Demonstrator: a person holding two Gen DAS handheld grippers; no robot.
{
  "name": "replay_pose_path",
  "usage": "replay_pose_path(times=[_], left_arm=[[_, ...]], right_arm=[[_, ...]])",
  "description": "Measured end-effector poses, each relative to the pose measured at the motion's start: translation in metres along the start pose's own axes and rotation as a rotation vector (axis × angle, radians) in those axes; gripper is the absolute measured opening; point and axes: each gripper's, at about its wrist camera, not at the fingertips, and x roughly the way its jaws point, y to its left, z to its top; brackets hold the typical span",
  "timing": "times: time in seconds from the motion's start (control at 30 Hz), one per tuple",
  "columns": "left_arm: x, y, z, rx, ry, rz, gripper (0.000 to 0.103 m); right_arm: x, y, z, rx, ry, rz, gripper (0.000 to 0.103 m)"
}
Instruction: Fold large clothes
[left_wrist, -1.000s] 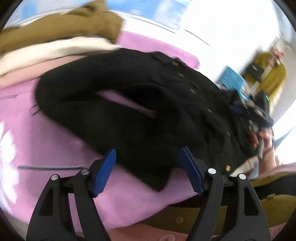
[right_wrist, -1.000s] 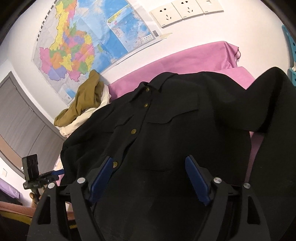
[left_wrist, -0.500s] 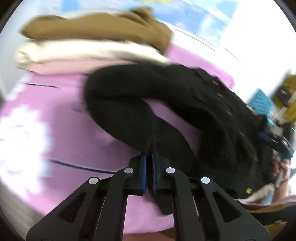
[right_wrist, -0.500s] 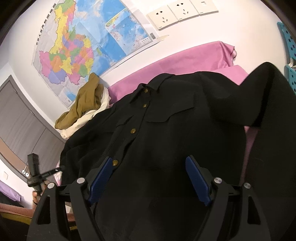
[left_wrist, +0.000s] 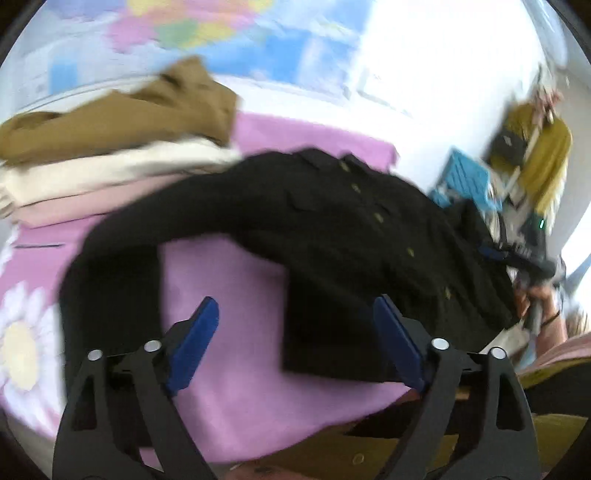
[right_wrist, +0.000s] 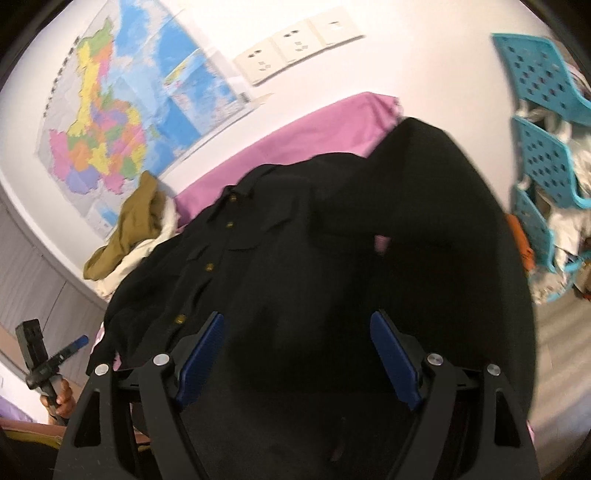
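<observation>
The black shirt (left_wrist: 332, 236) is lying spread on the pink sheet (left_wrist: 221, 280), one sleeve bent. The left hand-held gripper (left_wrist: 295, 332) and right hand-held gripper (right_wrist: 295, 350) are both hovering agape, gripping nothing.

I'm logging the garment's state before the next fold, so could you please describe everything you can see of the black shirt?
The black shirt is a matte, woven-looking button-up with a collar, chest pocket flaps and a row of small gold buttons. It lies face up, spread on the pink bedsheet. One sleeve curves out and bends down toward the bed edge. Both grippers are open and hold none of it.
</observation>
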Motion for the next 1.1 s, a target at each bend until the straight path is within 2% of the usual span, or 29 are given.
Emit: replay_pose_path(times=[0.13,0.3,0.33,0.37,0.4,0.43,0.47,0.5,0.63,0.7,0.8,0.83,0.87,0.9,0.93,0.97,1.03,1.1], left_arm=[[0.055,0.006,-0.001,-0.044,0.114,-0.07,0.087],[0.085,0.001,0.003,-0.04,0.167,-0.148,0.087],[0.088,-0.006,0.001,-0.022,0.174,-0.137,0.08],[0.09,-0.012,-0.002,-0.009,0.186,-0.14,0.053],[0.093,-0.016,-0.003,-0.014,0.229,-0.168,0.039],[0.094,-0.019,-0.006,-0.022,0.248,-0.184,0.026],[0.093,-0.022,-0.006,-0.023,0.254,-0.19,0.021],[0.083,-0.025,-0.007,-0.01,0.229,-0.208,0.021],[0.038,-0.023,-0.005,-0.057,0.169,-0.309,0.019],[0.018,-0.023,-0.004,-0.07,0.165,-0.314,0.019],[0.013,-0.019,-0.009,-0.095,0.217,-0.307,0.02],[0.017,-0.019,-0.01,-0.079,0.248,-0.266,0.028],[0.028,-0.022,-0.017,-0.025,0.305,-0.135,0.045],[0.034,-0.021,-0.021,0.013,0.34,-0.048,0.053],[0.044,-0.024,-0.026,0.061,0.378,0.046,0.057],[0.048,-0.028,-0.029,0.102,0.389,0.095,0.055],[0.038,-0.032,-0.023,0.116,0.335,0.042,0.055],[0.013,-0.032,-0.014,0.118,0.228,-0.027,0.061]], right_arm=[[-0.004,-0.011,-0.015,0.008,0.057,0.006,0.084],[0.008,0.003,-0.033,-0.088,0.13,0.008,0.087],[0.011,0.005,-0.035,-0.095,0.134,0.011,0.087],[0.014,0.007,-0.036,-0.096,0.134,0.019,0.083],[0.016,0.008,-0.037,-0.099,0.137,0.031,0.059],[0.017,0.008,-0.037,-0.101,0.141,0.054,0.042],[0.017,0.007,-0.037,-0.088,0.144,0.077,0.025],[0.016,0.007,-0.037,-0.084,0.14,0.089,0.02],[-0.014,0.011,-0.032,-0.063,0.07,0.194,0.011],[-0.032,0.014,-0.029,-0.065,0.03,0.226,0.011],[-0.043,0.013,-0.027,-0.073,0.013,0.233,0.011],[-0.04,0.015,-0.03,-0.097,0.034,0.186,0.012],[-0.031,0.015,-0.033,-0.114,0.08,0.131,0.021],[-0.023,0.014,-0.036,-0.117,0.118,0.104,0.04],[-0.011,0.012,-0.041,-0.131,0.171,0.061,0.048],[-0.005,0.012,-0.043,-0.135,0.184,0.026,0.061],[-0.009,0.008,-0.042,-0.118,0.168,0.051,0.063],[-0.033,0.003,-0.033,-0.102,0.078,0.095,0.064]])
